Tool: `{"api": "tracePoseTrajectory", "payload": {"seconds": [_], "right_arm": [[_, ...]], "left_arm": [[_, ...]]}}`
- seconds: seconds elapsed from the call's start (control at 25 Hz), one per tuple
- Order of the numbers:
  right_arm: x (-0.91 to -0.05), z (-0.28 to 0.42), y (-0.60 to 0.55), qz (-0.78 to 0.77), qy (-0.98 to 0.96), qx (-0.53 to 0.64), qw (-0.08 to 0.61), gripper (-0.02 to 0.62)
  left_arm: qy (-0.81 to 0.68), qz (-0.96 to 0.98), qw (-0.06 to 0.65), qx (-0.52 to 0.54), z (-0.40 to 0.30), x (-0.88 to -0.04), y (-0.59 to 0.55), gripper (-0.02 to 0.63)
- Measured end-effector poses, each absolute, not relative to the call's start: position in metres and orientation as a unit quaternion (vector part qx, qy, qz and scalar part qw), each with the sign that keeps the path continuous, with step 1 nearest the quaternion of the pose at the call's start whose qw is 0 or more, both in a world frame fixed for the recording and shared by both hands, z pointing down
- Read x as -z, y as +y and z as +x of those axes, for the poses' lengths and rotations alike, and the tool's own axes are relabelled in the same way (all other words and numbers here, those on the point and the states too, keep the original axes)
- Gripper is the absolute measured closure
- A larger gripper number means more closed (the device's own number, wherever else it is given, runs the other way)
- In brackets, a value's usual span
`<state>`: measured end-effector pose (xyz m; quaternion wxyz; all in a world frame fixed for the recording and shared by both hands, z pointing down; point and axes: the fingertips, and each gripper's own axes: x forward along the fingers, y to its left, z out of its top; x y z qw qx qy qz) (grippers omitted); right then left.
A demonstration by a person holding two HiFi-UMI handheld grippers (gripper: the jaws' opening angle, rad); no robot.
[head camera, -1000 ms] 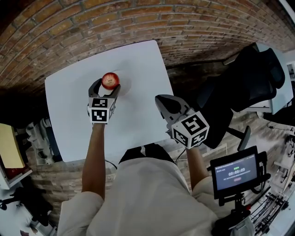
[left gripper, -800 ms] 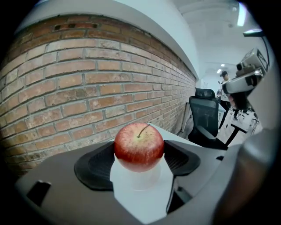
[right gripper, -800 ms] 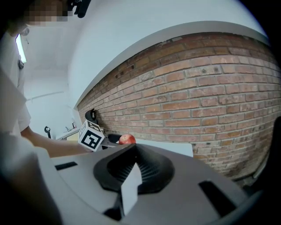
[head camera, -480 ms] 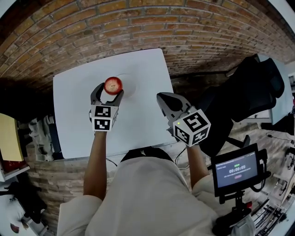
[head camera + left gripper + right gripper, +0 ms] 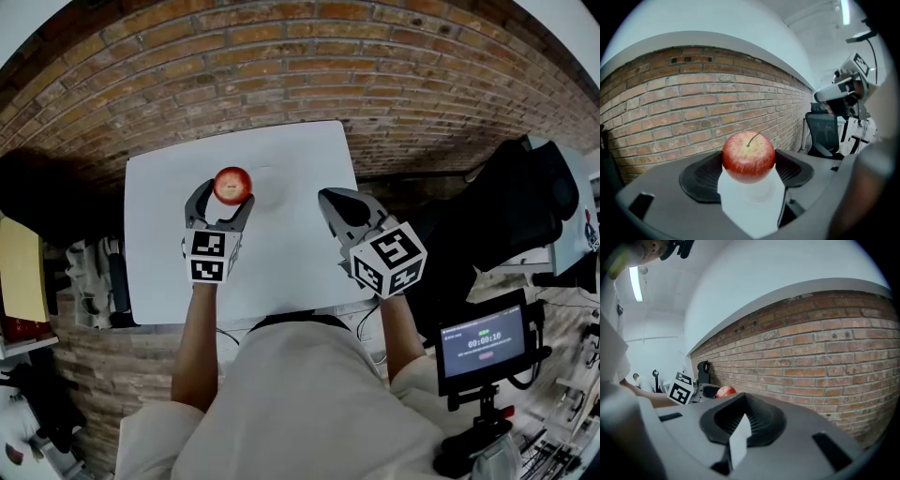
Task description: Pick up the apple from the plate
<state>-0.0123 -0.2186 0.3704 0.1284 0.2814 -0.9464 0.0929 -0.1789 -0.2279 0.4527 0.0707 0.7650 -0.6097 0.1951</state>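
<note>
One apple (image 5: 232, 185) sits in your left gripper (image 5: 223, 199), beside the plate (image 5: 269, 187) near the table's (image 5: 281, 272) far edge. Left gripper view: jaws clamped on it, so the pick looks done. Right gripper view: your right gripper (image 5: 740, 426) is closed, empty.

I see a red apple (image 5: 748, 156) with tiny pale specks, a white table (image 5: 281, 258), and a wall (image 5: 309, 56) of red-brown bricks with pale lines. My left gripper (image 5: 226, 197) and right gripper (image 5: 336, 204) are grey with black pads (image 5: 701, 176) and black and white squares. The chair (image 5: 506, 216) is black.
</note>
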Motion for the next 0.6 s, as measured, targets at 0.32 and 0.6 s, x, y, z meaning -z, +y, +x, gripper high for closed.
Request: {"api": "tracePoseTrajectory", "payload": {"seconds": [0.32, 0.6], "right_arm": [[-0.347, -0.033, -0.219, 0.262, -0.956, -0.064, 0.117, 0.594], [-0.326, -0.045, -0.217, 0.249, -0.962, -0.035, 0.108, 0.594]], "left_arm": [[-0.628, 0.76, 0.056, -0.159, -0.19, -0.415, -0.21, 0.247], [-0.634, 0.762, 0.029, -0.129, -0.19, -0.376, -0.201, 0.247]]}}
